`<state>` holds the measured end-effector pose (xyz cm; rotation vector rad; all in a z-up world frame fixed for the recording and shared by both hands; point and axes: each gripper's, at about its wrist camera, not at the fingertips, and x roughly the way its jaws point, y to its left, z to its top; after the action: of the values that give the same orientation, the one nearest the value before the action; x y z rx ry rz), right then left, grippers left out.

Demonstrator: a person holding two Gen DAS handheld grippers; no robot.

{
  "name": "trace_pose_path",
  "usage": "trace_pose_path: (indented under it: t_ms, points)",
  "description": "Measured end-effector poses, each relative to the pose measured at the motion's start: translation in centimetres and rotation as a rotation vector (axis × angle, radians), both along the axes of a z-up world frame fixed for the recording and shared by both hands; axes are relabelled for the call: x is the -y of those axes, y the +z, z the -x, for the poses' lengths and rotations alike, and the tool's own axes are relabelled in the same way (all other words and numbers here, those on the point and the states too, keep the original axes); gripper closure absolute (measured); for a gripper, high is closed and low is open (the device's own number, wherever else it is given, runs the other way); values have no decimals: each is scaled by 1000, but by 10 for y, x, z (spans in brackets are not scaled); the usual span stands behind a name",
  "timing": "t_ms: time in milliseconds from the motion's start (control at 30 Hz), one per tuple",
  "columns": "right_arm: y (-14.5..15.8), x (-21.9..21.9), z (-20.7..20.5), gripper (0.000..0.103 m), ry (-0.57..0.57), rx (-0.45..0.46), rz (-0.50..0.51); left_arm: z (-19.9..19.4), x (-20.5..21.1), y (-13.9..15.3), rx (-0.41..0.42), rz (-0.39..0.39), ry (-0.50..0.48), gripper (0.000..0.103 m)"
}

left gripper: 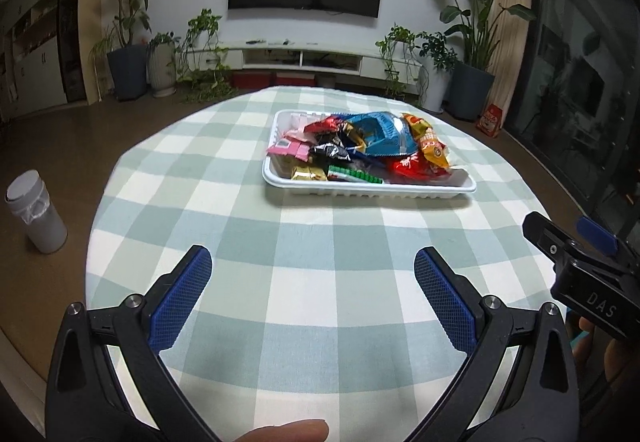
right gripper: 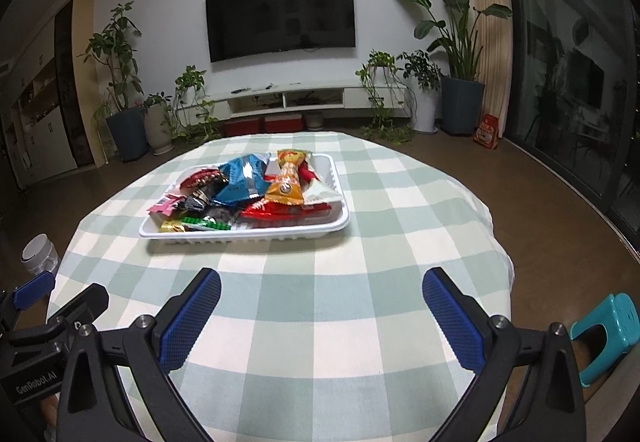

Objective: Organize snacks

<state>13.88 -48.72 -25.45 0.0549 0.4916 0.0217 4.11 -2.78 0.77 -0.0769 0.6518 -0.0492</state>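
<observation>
Snacks sit piled in a white tray on the checked tablecloth, well ahead of both my grippers and touching neither. From my left gripper, spread wide and holding nothing, the tray lies ahead and slightly right, its long side running across my view. On the pile, a blue packet points away to the left beside an orange packet. From my right gripper, likewise spread wide and empty, the tray lies ahead and left, long side crosswise, the orange packet pointing lengthwise away from me.
</observation>
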Motion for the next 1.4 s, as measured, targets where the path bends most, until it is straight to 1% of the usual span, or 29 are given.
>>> trace_pose_path:
  t_ms: [133,267,433,533,633,967,1133,1400]
  points:
    - [-2,0,1,0,-1,-16,1,-3,-1,-4,-25,-1,7,0]
    - [-5,-3,1,0,11,-29,11,-6,0,-7,-41,-31,29,0]
    - [-8,-5,1,0,20,-42,17,-5,2,-8,-38,-35,14,0]
    - [-8,-7,0,0,21,-43,17,-4,2,-7,-38,-23,6,0]
    - [-8,-7,0,0,24,-45,19,-6,3,-8,-42,-38,13,0]
    - [-8,-12,0,0,24,-45,37,-7,2,-11,-58,-49,26,0]
    - [-6,-15,2,0,25,-31,66,-10,-3,-14,-82,-39,41,0]
    - [-7,-16,2,0,31,-34,74,-12,-5,-17,-94,-35,43,0]
